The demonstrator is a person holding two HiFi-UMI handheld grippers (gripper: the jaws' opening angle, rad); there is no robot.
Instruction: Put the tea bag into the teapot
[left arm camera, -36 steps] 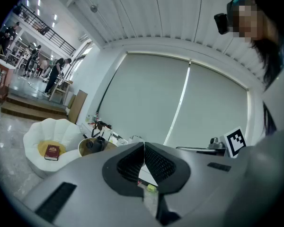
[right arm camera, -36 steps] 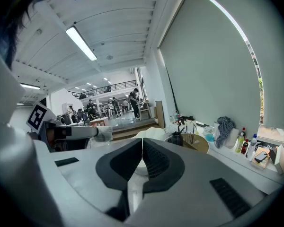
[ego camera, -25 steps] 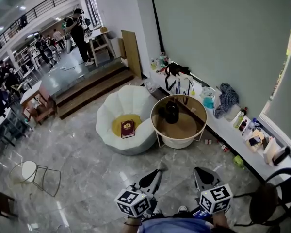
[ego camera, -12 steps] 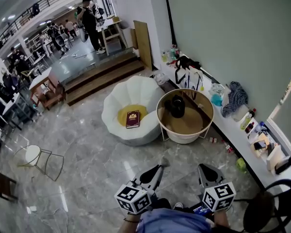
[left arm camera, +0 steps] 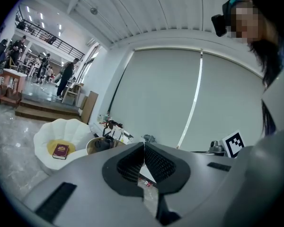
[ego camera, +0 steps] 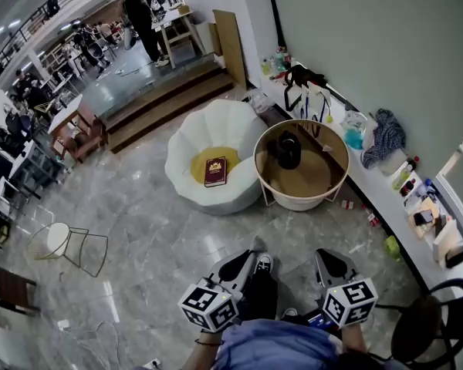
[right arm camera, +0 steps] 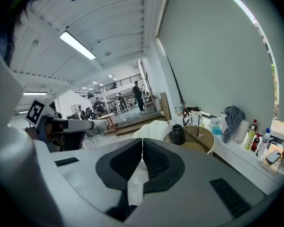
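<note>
The black teapot (ego camera: 288,151) stands on a round wooden-topped table (ego camera: 316,182) by the grey wall, some way ahead of me. It also shows small in the left gripper view as the teapot (left arm camera: 104,143) and in the right gripper view as the teapot (right arm camera: 177,134). My left gripper (ego camera: 255,247) and right gripper (ego camera: 325,256) are held low in front of the person's body, far from the table. Both are shut, jaws pressed together with nothing between them: left gripper (left arm camera: 144,148), right gripper (right arm camera: 142,143). No tea bag is in view.
A white shell-shaped chair (ego camera: 216,141) with a red book (ego camera: 214,171) stands left of the table. A ledge (ego camera: 386,199) with bottles and a cloth runs along the wall. A wire stool (ego camera: 58,241) stands left, a black chair (ego camera: 428,322) at right. Steps (ego camera: 162,102) and people lie beyond.
The person has stepped forward over the marble floor, a shoe now showing between the grippers. The table and white chair sit a little nearer. Both grippers stay shut.
</note>
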